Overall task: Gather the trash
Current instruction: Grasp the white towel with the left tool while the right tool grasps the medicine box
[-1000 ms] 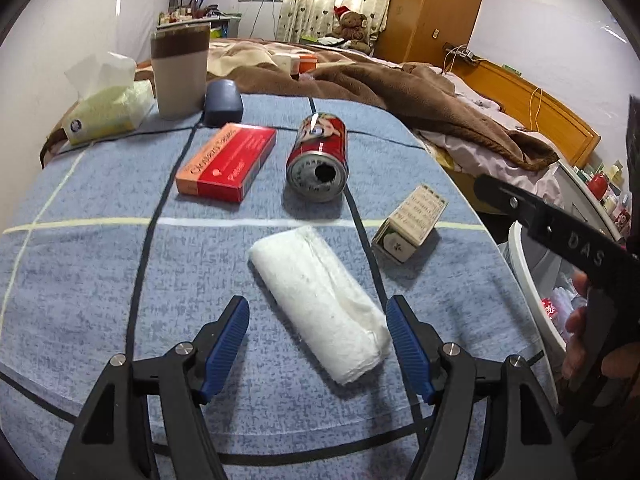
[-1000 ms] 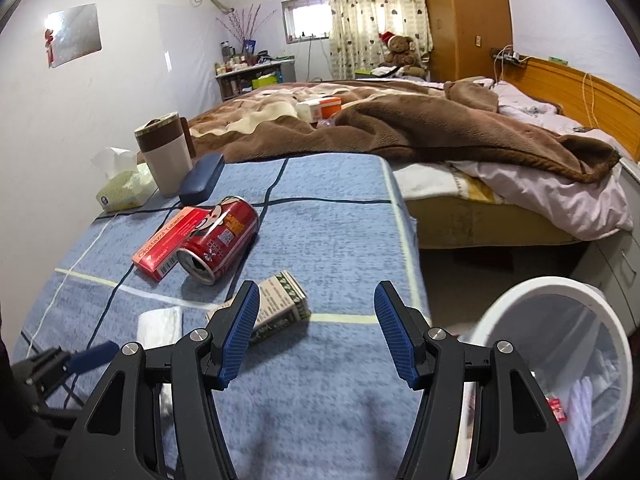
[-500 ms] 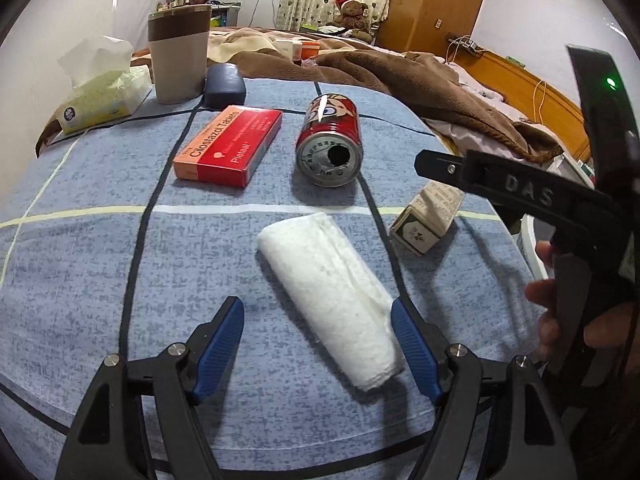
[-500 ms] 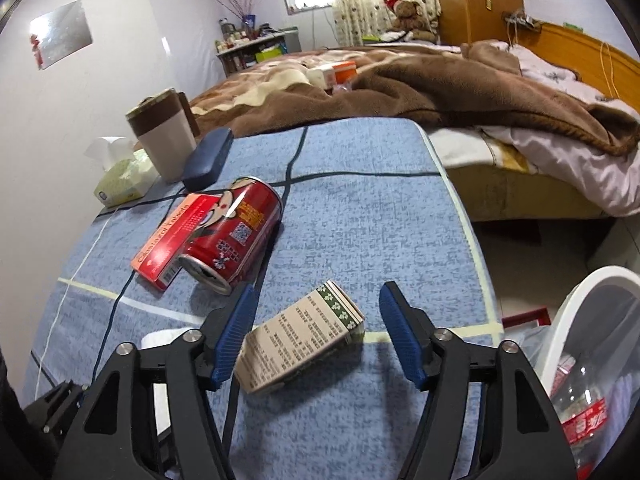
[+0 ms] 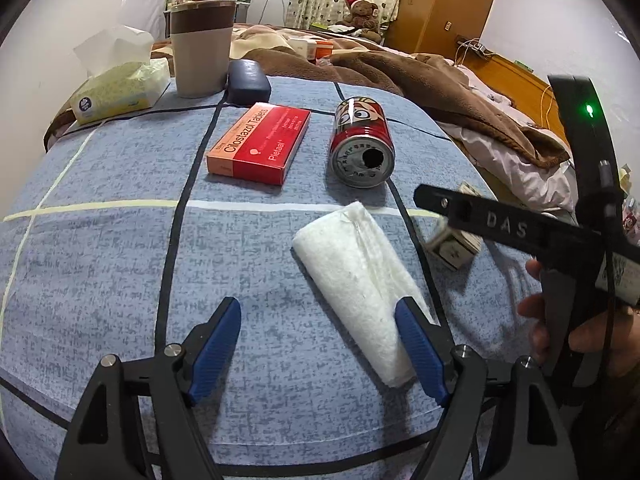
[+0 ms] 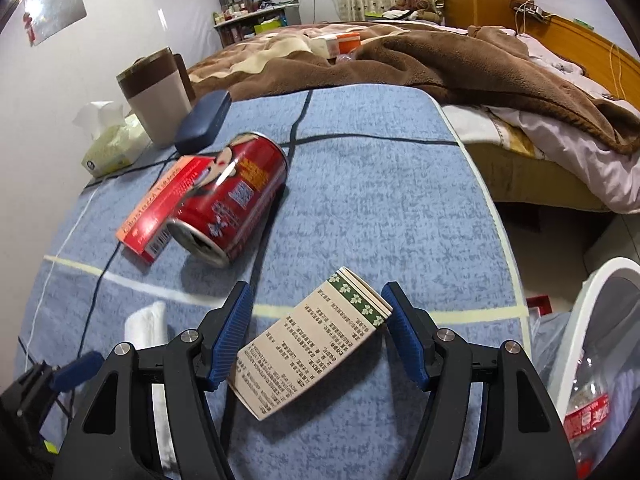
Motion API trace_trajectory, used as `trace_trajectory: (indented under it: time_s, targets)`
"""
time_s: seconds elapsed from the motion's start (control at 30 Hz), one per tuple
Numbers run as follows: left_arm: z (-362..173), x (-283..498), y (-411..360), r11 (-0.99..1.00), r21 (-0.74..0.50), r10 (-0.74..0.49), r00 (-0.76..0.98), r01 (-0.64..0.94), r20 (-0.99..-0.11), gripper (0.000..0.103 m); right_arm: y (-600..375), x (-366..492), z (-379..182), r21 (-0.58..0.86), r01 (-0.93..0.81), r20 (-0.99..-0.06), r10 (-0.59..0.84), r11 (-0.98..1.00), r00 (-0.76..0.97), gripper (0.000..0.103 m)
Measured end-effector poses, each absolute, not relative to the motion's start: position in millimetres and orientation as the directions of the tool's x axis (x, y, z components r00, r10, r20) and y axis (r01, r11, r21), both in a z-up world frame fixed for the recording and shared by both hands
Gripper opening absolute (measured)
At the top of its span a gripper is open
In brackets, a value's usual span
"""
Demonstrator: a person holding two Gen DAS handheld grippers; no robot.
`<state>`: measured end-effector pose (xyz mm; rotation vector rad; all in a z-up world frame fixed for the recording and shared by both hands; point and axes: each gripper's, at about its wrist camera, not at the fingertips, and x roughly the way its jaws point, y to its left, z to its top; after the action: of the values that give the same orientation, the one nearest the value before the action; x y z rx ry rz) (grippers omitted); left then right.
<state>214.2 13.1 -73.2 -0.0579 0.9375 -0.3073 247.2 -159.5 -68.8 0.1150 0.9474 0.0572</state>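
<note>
Down on the blue checked bench [image 5: 100, 264] the trash lies spread out. Left gripper [image 5: 320, 344] hangs low over the near edge, its jaws wide and opening further; the near end of the rolled white towel [image 5: 360, 280] lies between them, close beside the right pad, though whether it touches cannot be told. Right gripper [image 6: 316, 332] straddles the small printed carton [image 6: 312, 344], which lies slanted on the cloth; its jaws stand wide around it, the far corner of the carton just beside the right pad, the left pad just beside its long edge, and no firm squeeze shows.

Farther off, the red drink can [image 5: 362, 144] lies on its side with its open top facing near. Left of it sits the red tablet box [image 5: 262, 144]. Beyond those, at the far left, stand a tan cup [image 5: 202, 48], a dark blue case [image 5: 248, 82] and a tissue pack [image 5: 120, 84]. At the right, off the bench edge, a white bin [image 6: 580, 320] holds a plastic bottle [image 6: 588, 408]. A brown blanket [image 6: 460, 56] covers the bed beyond.
</note>
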Motion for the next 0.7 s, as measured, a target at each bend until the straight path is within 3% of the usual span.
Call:
trace_trajectory:
  time_s: [0.5,0.7]
  targets:
    - [-70.8,221.1,7.0,0.938,-0.292,-0.346,0.532,0.185,-0.773,0.081,-177.5,221.6,-69.6,0.061,-0.027,-0.807,0.066,0.998,0.586,0.068]
    - [-72.9,223.0,-11.4,0.952,-0.242,-0.305,0.538,0.186,-0.786,0.081,-183.6,219.2,-69.4,0.079,-0.029,-0.800,0.081,0.996,0.595,0.068]
